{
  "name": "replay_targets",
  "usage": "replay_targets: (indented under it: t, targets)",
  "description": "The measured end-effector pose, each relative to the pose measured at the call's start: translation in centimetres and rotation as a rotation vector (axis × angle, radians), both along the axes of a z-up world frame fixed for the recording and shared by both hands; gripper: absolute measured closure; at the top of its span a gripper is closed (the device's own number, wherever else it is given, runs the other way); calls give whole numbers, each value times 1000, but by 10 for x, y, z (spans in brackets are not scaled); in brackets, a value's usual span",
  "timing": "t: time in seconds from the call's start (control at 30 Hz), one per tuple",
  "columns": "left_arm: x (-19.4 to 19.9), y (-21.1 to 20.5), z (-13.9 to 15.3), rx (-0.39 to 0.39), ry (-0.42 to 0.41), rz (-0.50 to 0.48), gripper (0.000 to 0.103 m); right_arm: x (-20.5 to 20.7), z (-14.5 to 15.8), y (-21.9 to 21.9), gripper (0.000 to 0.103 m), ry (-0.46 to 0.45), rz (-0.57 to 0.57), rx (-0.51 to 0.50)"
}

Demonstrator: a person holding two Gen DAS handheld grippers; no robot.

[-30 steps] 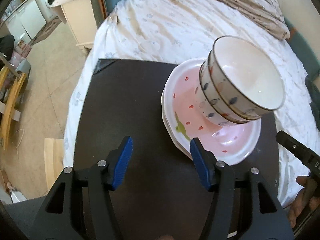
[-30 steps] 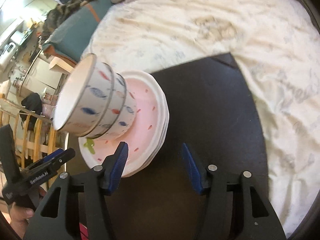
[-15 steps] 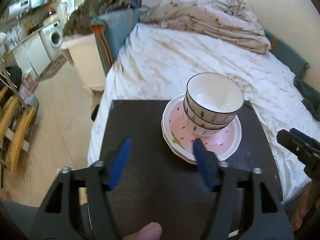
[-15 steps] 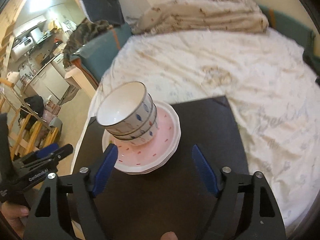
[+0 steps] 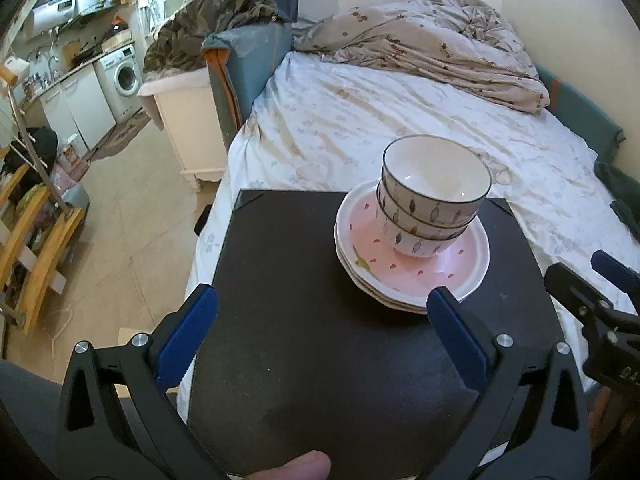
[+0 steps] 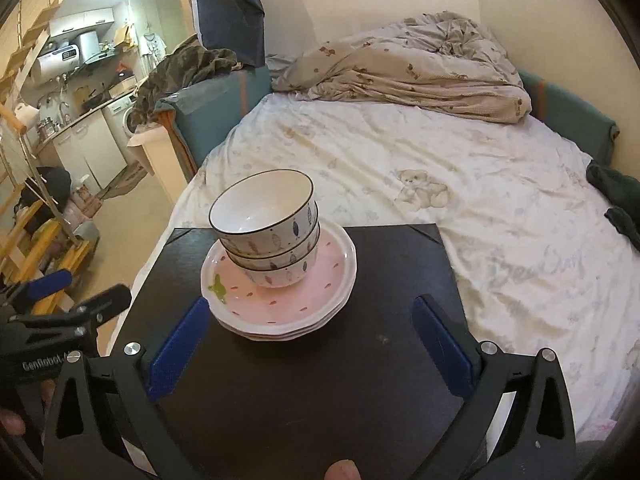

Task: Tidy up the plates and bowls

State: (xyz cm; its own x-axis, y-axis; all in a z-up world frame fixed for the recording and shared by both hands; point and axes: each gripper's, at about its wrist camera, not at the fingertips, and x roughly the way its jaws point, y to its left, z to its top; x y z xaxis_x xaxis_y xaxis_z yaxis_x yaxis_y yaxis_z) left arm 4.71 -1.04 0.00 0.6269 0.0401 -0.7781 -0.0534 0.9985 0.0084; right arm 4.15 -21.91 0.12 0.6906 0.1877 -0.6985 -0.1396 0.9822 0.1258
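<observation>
Nearest the cameras, the left gripper (image 5: pixel 322 332) and the right gripper (image 6: pixel 310 344) were seen with their jaws opening wide, and nothing was held between the blue pads of either. Both were held over the near part of the black board (image 5: pixel 320 360), apart from the dishes. The other tool was caught at the edge of each view, at the right in the left wrist view and at the left in the right wrist view.

Farther on, the stack of plates (image 6: pixel 280 304) was set on the board, and the nested bowls (image 6: pixel 268 232) were stood on the top pink plate. In the left wrist view the stack lay just beyond the right finger.

The bowls were judged to sit off the plates' centre, toward the left as the right wrist view showed them. A knock from a finger could tip them or slide the pile. The board appeared to be laid on soft bedding, so pressure on its edge might rock it and shift the dishes.

Nothing was seen standing between the grippers and the stack. Beyond the board the white sheet (image 6: pixel 440 160) was spread, with a rumpled blanket (image 6: pixel 400 68) at the far end. At the far left a washing machine (image 5: pixel 124 72) and kitchen cupboards were made out.
</observation>
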Motion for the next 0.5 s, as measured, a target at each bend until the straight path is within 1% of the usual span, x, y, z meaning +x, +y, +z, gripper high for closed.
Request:
replay_targets:
  t: [0.17, 0.33, 0.5]
  targets:
    - [2, -1, -4, 1, -2, -7, 0, 11, -11, 7, 0, 26, -2, -21]
    - [5, 6, -4, -26, 6, 20, 0, 16, -15, 13, 0, 28, 5, -39]
    - [5, 5, -5, -29, 9, 13, 0, 16, -16, 10, 0, 27, -9, -45]
